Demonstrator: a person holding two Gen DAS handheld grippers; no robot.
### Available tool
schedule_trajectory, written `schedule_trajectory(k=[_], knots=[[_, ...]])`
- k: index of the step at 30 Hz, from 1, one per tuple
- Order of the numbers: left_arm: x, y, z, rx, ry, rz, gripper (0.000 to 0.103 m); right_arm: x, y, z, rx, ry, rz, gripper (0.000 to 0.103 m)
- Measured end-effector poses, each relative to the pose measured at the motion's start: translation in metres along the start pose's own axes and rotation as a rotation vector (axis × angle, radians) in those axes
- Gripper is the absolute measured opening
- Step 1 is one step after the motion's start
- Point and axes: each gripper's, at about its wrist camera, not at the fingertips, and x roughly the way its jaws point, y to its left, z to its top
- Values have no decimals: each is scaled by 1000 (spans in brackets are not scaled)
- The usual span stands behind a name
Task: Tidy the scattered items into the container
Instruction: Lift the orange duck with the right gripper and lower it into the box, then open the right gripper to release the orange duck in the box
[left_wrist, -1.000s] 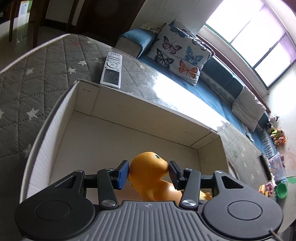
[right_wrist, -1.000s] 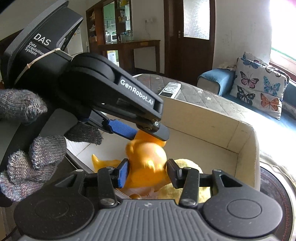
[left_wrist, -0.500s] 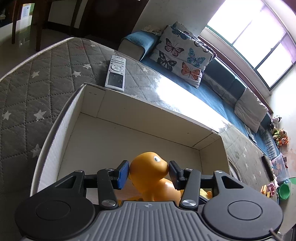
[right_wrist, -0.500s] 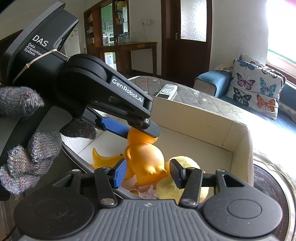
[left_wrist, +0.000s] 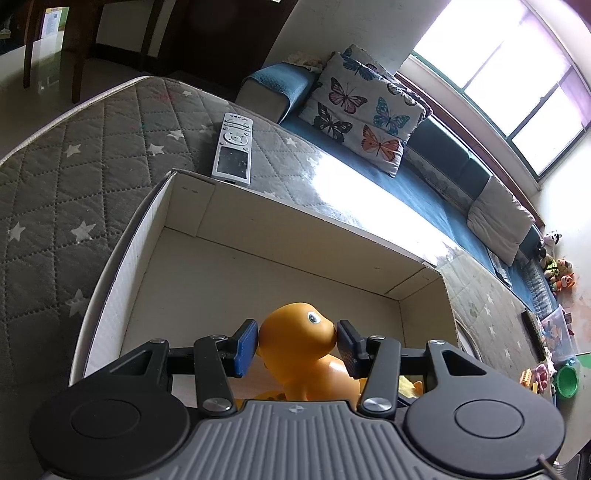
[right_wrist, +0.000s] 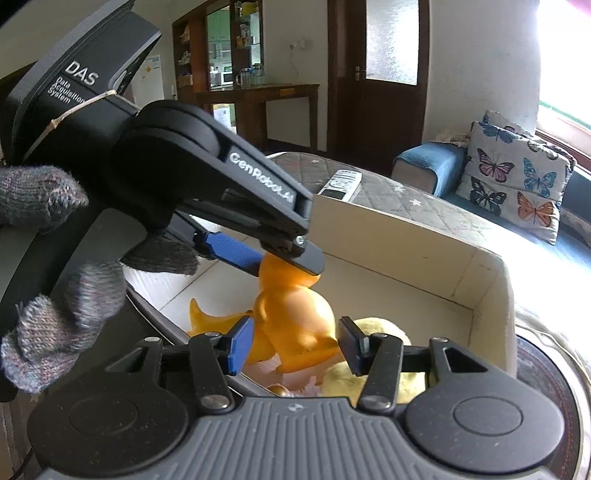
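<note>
Left gripper clenched on the orange duck's head, hanging inside the cardboard box near its front wall. Right gripper released, jaws just closing, duck's body between. Best to lower onto the floor beside the yellow plush, then release.

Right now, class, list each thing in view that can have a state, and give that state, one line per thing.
Box: open-topped, toys inside.
Orange duck: upright in the box, head clamped by the left gripper.
Right gripper: open around the duck's body, jaws just closing.
Yellow plush toy: lying in the box.
Remote: flat on the quilt, outside the box.
</note>
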Motion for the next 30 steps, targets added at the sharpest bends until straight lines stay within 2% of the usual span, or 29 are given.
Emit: schedule_trajectory(k=[7,9,10,22,24,28,30], knots=[[-1,-2,1,21,8,-7,48,2,1,0,-5,11,-5,44],[-4,-3,1,25,5,-21,49,4,0,-1,8,23,-3,28],[-6,-4,2,28,1,-24,49,5,-1,-1,14,29,-1,28],[-17,-5,-6,40,2,-10,48,-8,1,-3,6,-6,-11,30],[-21,-8,-9,50,-2,-8,48,-15,1,-3,8,-18,-18,37],[-32,-12,-17,60,-16,-12,48,-32,1,-8,15,-45,-33,40],[-38,-15,-21,62,-23,-20,48,-40,0,-11,25,-58,-39,49]])
